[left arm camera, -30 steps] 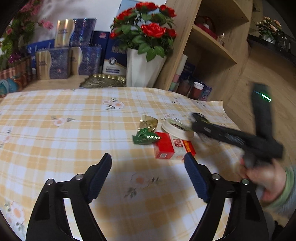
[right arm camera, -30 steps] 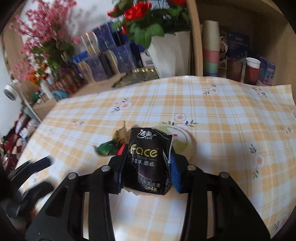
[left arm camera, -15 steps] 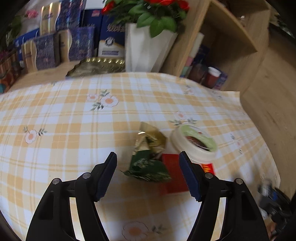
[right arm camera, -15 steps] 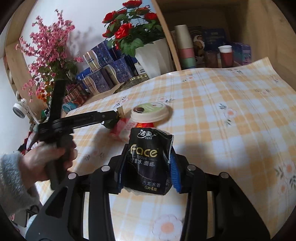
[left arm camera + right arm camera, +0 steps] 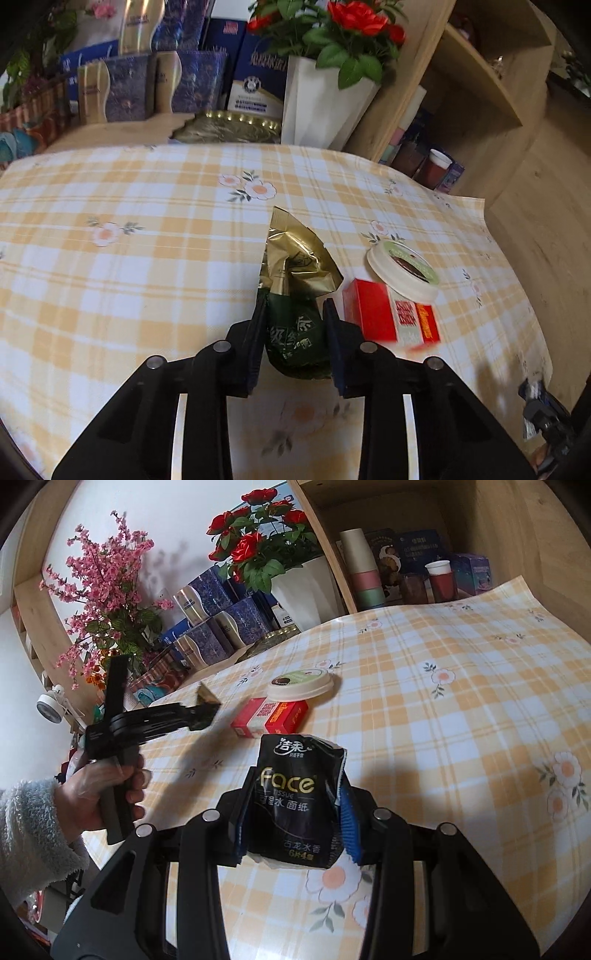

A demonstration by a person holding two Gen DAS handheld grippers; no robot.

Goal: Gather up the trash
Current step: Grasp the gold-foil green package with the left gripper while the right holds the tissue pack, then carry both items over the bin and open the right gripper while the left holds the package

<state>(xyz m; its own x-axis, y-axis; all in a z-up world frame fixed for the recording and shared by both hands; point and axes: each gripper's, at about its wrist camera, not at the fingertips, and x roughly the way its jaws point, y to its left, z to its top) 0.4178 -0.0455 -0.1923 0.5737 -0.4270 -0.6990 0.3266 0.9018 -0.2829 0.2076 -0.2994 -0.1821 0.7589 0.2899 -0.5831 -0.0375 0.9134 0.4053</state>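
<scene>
Yellow-and-white checked tablecloth with flower prints [image 5: 147,258]: it lies flat under both tools. Risk: a fingertip dragging along it could ruck the cloth and shift the loose rubbish on it.

Right gripper [image 5: 295,805]: its jaws are pinched on a black plastic tissue packet with gold and white lettering [image 5: 291,794], which stands upright between the pads, clear above the cloth. Risk: the packet is soft and looks near-empty; it may crumple and slide out if the hold loosens during transport.

Left gripper [image 5: 293,325]: its jaws are closing around a crumpled green-and-gold foil wrapper [image 5: 295,291]. The green lower part sits between the fingers; the gold torn end sticks out ahead of the tips. Risk: foil is slick and springy, so the pads may catch only a fold, and the wrapper could tear or spring free on lifting.

Red-and-white cardboard carton [image 5: 391,317]: it lies just to the right of the left gripper's right finger. Risk: a sideways drift would knock it.

Round white plastic lid with a green label [image 5: 404,267]: it leans on the carton's far edge, ahead and to the right of the left tool. Risk: disturbing the carton would tip it off.
</scene>
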